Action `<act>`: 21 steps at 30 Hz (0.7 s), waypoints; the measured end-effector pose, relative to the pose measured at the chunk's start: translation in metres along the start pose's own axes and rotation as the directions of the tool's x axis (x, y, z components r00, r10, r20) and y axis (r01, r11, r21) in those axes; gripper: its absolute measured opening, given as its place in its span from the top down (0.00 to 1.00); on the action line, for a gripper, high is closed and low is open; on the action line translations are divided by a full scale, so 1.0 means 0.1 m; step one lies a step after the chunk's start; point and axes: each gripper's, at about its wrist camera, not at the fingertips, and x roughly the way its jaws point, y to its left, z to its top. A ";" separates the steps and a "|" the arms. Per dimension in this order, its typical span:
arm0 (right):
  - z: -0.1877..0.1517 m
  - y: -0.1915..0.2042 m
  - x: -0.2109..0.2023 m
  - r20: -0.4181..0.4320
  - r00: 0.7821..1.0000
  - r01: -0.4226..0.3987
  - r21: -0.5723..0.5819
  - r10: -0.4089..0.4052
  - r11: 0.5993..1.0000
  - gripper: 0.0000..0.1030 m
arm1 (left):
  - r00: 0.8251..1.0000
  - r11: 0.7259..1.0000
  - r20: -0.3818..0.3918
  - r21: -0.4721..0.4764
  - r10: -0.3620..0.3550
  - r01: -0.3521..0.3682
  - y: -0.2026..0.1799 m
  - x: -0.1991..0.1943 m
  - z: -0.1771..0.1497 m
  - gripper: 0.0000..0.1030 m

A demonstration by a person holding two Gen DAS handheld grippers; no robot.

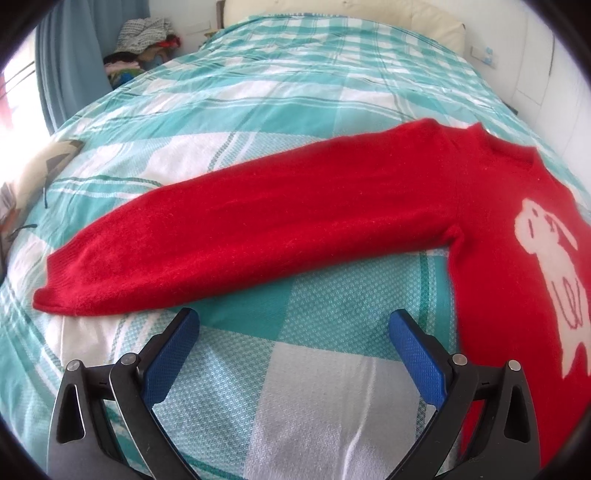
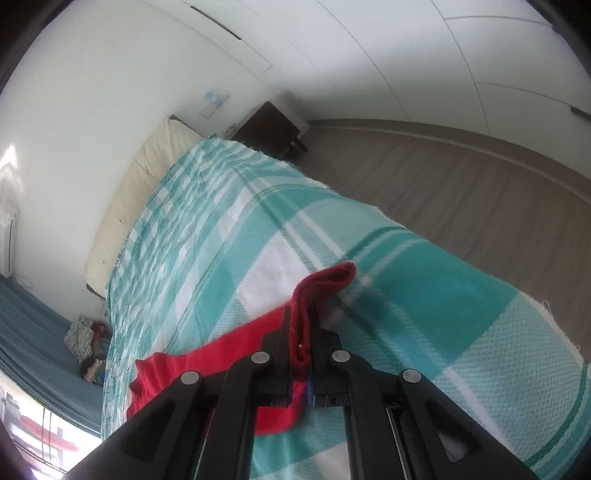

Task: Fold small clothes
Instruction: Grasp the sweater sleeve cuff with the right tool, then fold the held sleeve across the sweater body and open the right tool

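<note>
A small red sweater [image 1: 480, 206] with a white dog print lies on a teal and white plaid bedspread [image 1: 258, 110]. Its left sleeve [image 1: 221, 236] stretches flat toward the left. My left gripper [image 1: 293, 325] is open and empty, just in front of that sleeve, above the bedspread. In the right wrist view my right gripper [image 2: 301, 314] is shut on the cuff end of the sweater's other sleeve [image 2: 325, 284] and holds it lifted off the bedspread [image 2: 424, 314]. The rest of the red fabric [image 2: 207, 365] trails down to the left behind the fingers.
A cream headboard cushion [image 1: 369, 18] runs along the far end of the bed. A pile of clothes [image 1: 144, 40] sits in the corner by blue curtains. A dark bedside table [image 2: 269, 129] and wooden floor [image 2: 461, 192] lie to the bed's right.
</note>
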 end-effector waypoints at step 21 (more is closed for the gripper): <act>-2.97 3.84 1.79 -0.677 0.728 -0.519 -0.438 0.110 0.734 0.52 | 0.996 0.972 0.045 -0.217 -0.078 0.086 0.47 -0.26 0.10 0.01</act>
